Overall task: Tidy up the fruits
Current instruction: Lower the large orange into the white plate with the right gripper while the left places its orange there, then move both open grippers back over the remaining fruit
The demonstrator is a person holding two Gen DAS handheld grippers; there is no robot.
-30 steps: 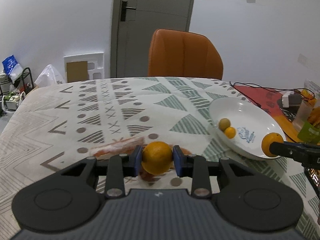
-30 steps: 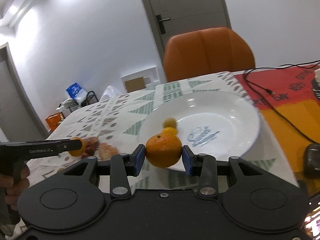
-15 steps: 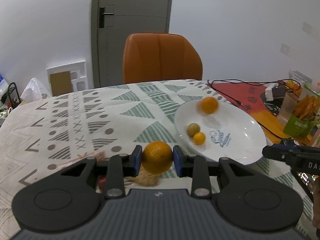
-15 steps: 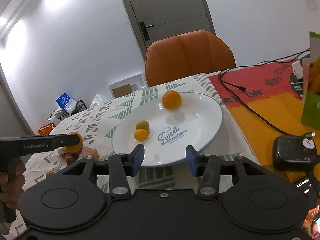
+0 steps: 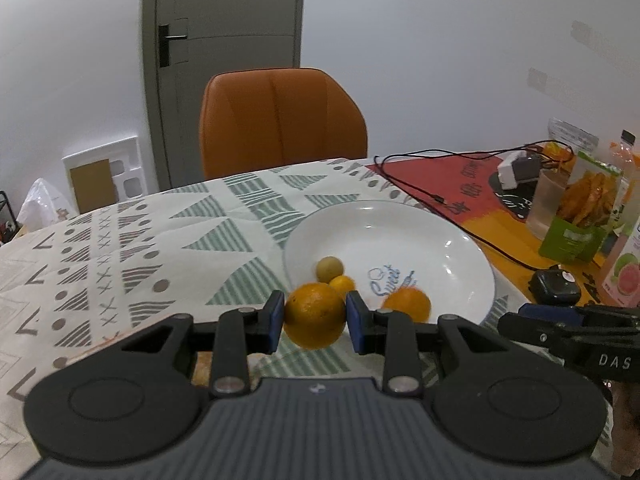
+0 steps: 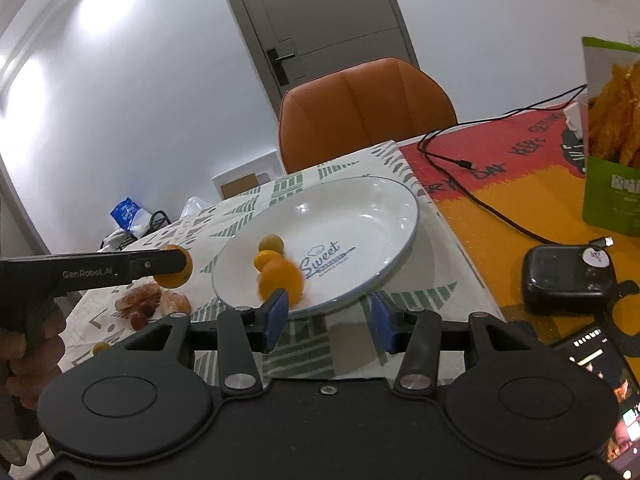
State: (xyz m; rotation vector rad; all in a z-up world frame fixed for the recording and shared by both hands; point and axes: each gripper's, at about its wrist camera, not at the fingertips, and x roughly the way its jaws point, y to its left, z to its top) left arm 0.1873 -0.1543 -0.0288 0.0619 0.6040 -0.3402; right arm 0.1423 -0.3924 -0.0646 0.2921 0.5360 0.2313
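In the white plate (image 5: 460, 248) three fruits already lie: a small greenish one (image 5: 329, 267), a small yellow one (image 5: 343, 283) touching it, and a blurred tangerine (image 5: 407, 305) near the plate's front rim, seemingly not yet at rest. The left gripper (image 5: 315, 316) pinches an orange (image 5: 315, 315) just short of that rim, so its drop is the next step, as I judge it. The right gripper (image 6: 328, 316) has its jaws spread and empty, just in front of the plate. Beside the plate on the patterned tablecloth (image 6: 168, 236), several small fruits (image 6: 154, 304) wait. Half a second ago the tangerine was at the plate's far side; it has rolled forward, and the left gripper has come closer.
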